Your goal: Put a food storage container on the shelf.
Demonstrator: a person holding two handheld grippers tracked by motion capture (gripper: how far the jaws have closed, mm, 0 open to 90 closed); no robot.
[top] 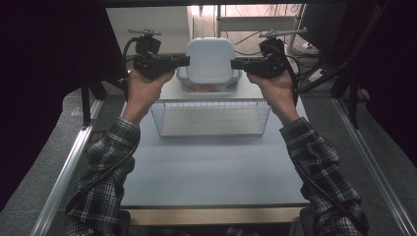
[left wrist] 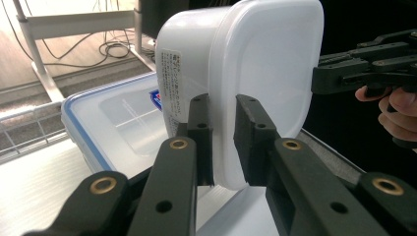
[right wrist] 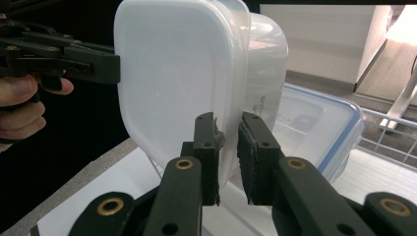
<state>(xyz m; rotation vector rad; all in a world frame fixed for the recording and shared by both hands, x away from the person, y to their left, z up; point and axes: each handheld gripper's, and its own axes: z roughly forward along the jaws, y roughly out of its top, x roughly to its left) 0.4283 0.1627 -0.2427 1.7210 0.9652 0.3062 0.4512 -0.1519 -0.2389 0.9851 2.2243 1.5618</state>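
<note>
1. Step in hand: both grippers carry a white lidded tub point(top: 210, 60) in the air, tipped on its side with the lid facing the person.
2. The left hand-held gripper point(top: 183, 60) pinches the tub's lid rim at one edge; its pads point(left wrist: 202, 129) press on either side of the rim.
3. The right hand-held gripper point(top: 237, 64) pinches the opposite edge the same way.
4. The tub hangs above a clear blue-edged box point(top: 206, 87), which sits on the table point(top: 206, 167) behind a wire basket point(top: 210, 118).
5. Next move, likely: lower the tub towards the basket, keeping both grips even so it doesn't twist or slip.
</note>
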